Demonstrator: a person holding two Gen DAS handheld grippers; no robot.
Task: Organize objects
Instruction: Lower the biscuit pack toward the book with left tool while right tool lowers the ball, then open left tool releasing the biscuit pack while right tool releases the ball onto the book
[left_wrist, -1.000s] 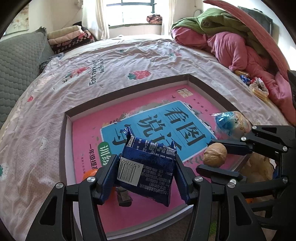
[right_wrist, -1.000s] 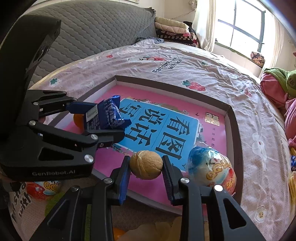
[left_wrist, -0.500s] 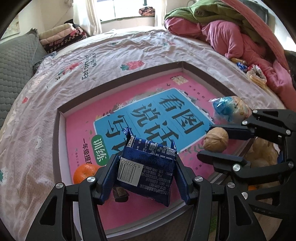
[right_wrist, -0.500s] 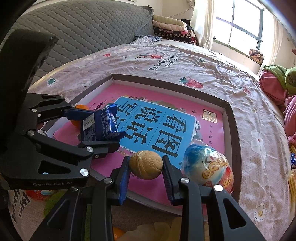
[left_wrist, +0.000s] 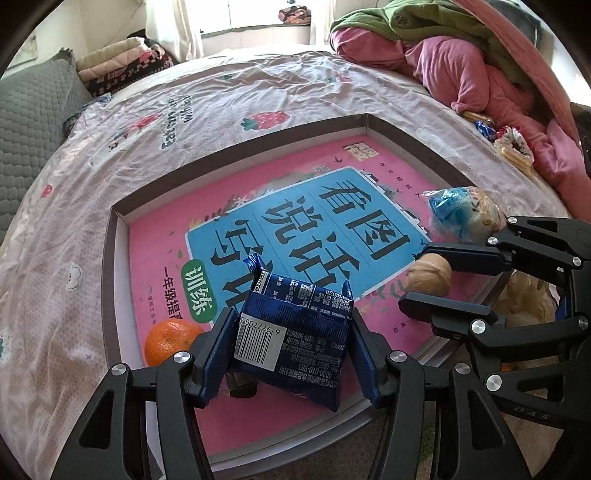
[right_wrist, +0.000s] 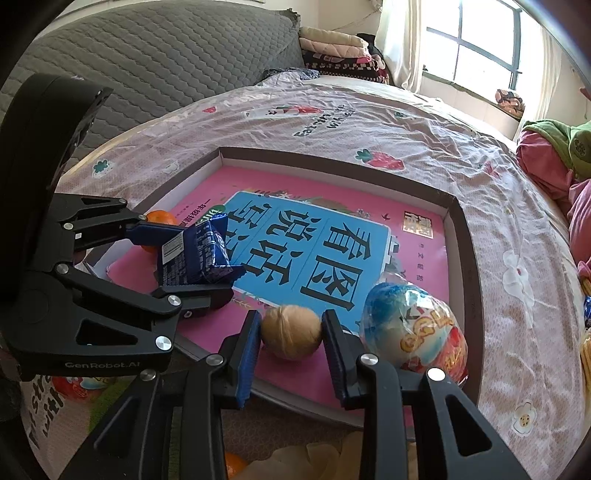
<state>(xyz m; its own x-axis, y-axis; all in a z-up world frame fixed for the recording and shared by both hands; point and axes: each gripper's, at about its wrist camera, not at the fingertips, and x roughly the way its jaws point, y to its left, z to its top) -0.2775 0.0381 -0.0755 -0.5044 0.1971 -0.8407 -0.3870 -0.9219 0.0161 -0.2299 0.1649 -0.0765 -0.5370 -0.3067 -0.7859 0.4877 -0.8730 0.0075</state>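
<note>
Bright daylight from window (right_wrist: 480, 40), glare there, sharp focus, fisheye-curved dark edges

Bed (left_wrist: 192, 147), pink printed sheet. On it: shallow box lid (left_wrist: 114, 258) near the foot edge; clothes pile (left_wrist: 461, 62) at one side; folded blankets (left_wrist: 122, 62) near the window.

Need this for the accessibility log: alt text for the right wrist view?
Right gripper clamps a tan round walnut over a pink-lined shallow box; left gripper holds a dark blue foil snack packet beside it.
</note>
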